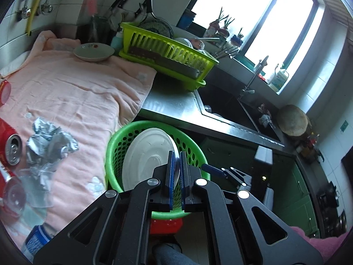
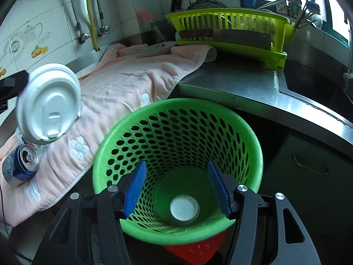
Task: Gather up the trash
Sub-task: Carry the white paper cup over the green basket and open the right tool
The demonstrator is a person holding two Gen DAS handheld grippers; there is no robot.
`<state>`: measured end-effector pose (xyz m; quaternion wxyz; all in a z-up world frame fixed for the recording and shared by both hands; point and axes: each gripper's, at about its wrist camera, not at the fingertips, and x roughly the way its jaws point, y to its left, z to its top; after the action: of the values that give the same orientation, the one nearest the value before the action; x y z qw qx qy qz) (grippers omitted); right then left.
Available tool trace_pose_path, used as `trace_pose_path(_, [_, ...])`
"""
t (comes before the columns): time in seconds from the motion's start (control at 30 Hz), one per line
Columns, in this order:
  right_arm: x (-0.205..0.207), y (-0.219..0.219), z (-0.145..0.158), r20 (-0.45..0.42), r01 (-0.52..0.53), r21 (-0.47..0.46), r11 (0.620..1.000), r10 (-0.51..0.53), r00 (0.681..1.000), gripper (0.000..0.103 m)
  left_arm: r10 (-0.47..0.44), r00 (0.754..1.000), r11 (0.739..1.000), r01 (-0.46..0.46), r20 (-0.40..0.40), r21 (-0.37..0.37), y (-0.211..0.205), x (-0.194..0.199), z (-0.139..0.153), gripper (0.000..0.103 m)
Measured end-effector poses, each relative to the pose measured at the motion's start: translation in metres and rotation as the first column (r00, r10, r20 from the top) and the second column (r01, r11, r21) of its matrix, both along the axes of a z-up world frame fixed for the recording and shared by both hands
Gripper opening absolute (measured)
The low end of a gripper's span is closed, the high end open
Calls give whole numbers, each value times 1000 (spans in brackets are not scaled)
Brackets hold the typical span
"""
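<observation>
White lid (image 1: pixel 152 154) pinched in left gripper (image 1: pixel 176 167), over green basket (image 1: pixel 114 145)

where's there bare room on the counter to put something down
Free: the steel counter between the pink towel's edge, the dish rack and the sink, and the towel's middle between the plate and the foil. Crowded: the towel's near-left corner with foil, red can, blue can and clear cups.
</observation>
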<state>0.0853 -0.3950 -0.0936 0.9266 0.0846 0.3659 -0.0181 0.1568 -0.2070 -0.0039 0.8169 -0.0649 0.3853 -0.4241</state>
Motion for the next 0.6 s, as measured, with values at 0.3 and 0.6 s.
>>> trace_pose_path(0.3, [-16, -1, 4, 15, 12, -24, 1000, -11, 1000, 73, -14, 999, 998, 16, -34, 67, -36, 12, -31, 3])
trace_pose_path(0.6, [-26, -4, 4, 17, 27, -10, 1000, -27, 1000, 79, 11, 998, 992, -3, -63, 127, -49, 22, -55, 4])
